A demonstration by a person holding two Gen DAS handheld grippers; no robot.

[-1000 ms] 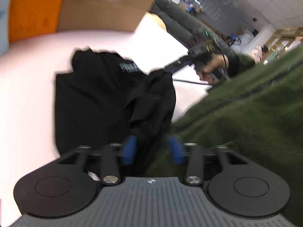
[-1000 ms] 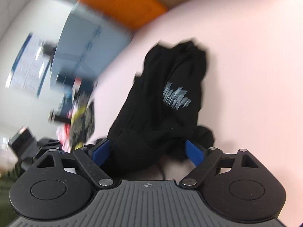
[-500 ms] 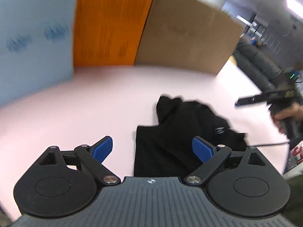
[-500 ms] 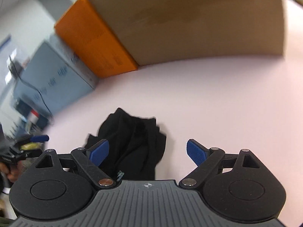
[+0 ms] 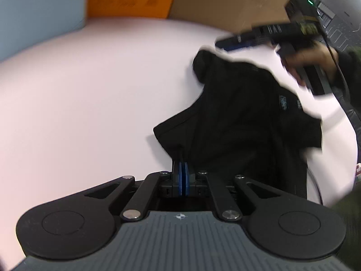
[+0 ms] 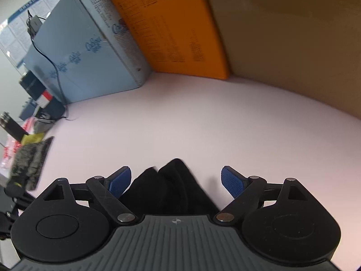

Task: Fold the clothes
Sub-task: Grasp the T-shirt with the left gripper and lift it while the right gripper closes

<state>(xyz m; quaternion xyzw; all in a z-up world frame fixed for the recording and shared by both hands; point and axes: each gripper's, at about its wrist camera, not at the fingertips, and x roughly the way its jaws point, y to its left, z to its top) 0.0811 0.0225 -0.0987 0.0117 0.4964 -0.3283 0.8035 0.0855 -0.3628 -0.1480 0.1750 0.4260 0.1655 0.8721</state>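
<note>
On the pale pink table [image 5: 90, 103], the left gripper [image 5: 181, 158] is seen with its blue pads pressed together, pinched on a corner of the crumpled black T-shirt [image 5: 243, 122], which lies right of centre. Further right, the right gripper [image 6: 176, 180] is held with its fingers wide apart above the shirt's far end, nothing clamped.

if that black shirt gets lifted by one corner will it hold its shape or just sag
Probably sag: the black shirt lies crumpled in soft folds on the pink table. It looks thin, so likely light. The left tongs, which have just been closing, seem pinched on its edge; the rest would likely trail and drag.
</note>
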